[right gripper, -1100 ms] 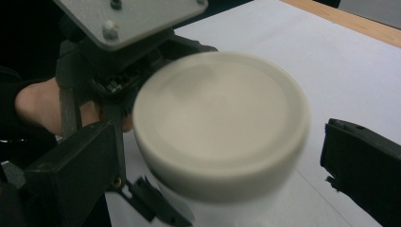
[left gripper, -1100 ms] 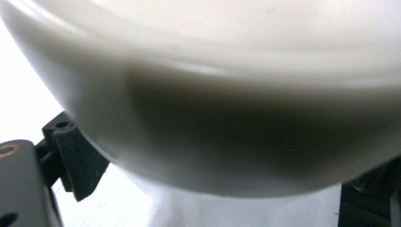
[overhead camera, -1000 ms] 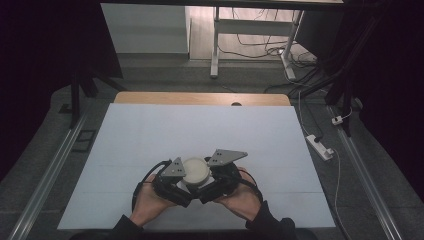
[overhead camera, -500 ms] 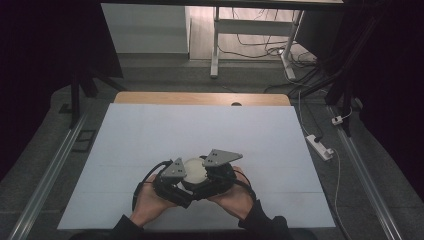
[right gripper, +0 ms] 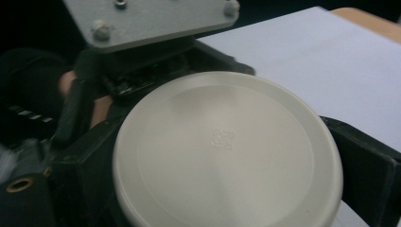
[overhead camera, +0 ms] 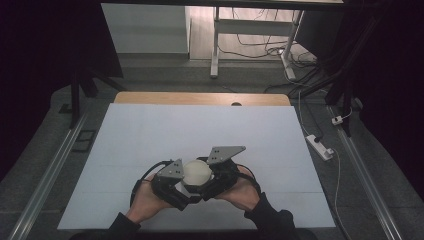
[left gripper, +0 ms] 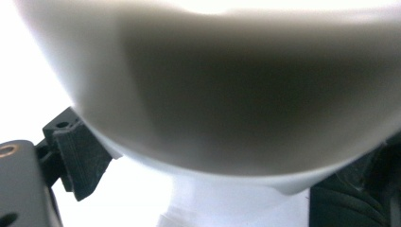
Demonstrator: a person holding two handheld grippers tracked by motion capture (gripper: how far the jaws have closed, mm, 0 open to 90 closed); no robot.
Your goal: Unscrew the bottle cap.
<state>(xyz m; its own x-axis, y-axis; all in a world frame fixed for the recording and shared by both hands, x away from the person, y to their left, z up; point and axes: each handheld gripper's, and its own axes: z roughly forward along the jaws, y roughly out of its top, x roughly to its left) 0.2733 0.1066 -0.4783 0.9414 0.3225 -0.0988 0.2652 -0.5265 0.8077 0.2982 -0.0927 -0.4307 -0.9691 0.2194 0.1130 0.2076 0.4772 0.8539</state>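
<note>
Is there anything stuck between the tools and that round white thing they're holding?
Nothing visible. The round white container sits right between the left tool and the right tool, and both press against it. In the right gripper view its lid lies between the black jaws.

Both grippers a touch nearer the table's front edge [overhead camera: 200, 226], right gripper [overhead camera: 212, 176] and left gripper [overhead camera: 186, 186] pressed closer around the cream round lid [overhead camera: 196, 171]
</note>
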